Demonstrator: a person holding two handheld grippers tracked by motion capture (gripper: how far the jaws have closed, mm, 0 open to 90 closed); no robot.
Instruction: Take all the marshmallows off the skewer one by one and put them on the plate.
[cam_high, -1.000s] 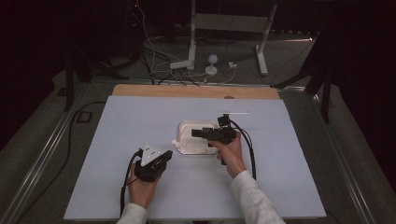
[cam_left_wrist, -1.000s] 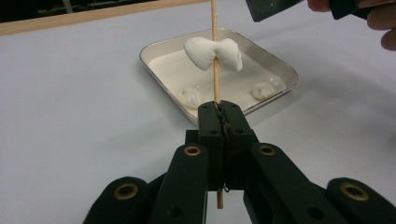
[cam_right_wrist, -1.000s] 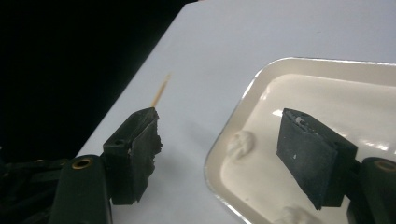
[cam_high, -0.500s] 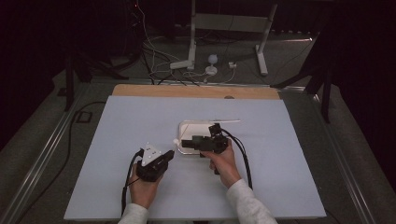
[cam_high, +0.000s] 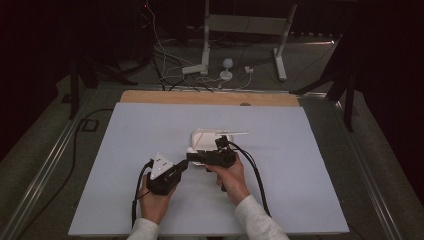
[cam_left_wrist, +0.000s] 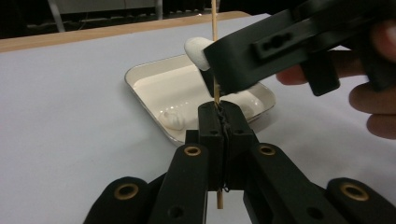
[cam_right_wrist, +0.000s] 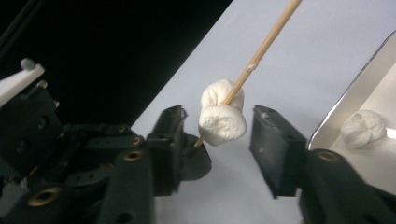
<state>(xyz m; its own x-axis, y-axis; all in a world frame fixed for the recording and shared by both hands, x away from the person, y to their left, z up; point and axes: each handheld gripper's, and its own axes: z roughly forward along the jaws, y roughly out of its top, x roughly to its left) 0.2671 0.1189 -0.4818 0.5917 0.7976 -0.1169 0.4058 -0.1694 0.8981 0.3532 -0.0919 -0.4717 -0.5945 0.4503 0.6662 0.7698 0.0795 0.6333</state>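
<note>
Your left gripper (cam_left_wrist: 219, 122) is clamped tight on a thin wooden skewer (cam_left_wrist: 214, 28), holding it upright just in front of the shallow white rectangular tray (cam_left_wrist: 140, 91) that rests on the pale lilac table mat (cam_high: 150, 130). Two soft white marshmallows (cam_right_wrist: 222, 118) are threaded on the skewer, one against the other, a little above the clamping jaws. Your right gripper (cam_right_wrist: 219, 140) approaches from the side with its jaws astride the marshmallows; they have just been closing, yet a gap remains on either side and neither pad presses on the marshmallows. A further loose white marshmallow (cam_right_wrist: 363, 128) lies in the tray, well apart from the skewer.
</note>
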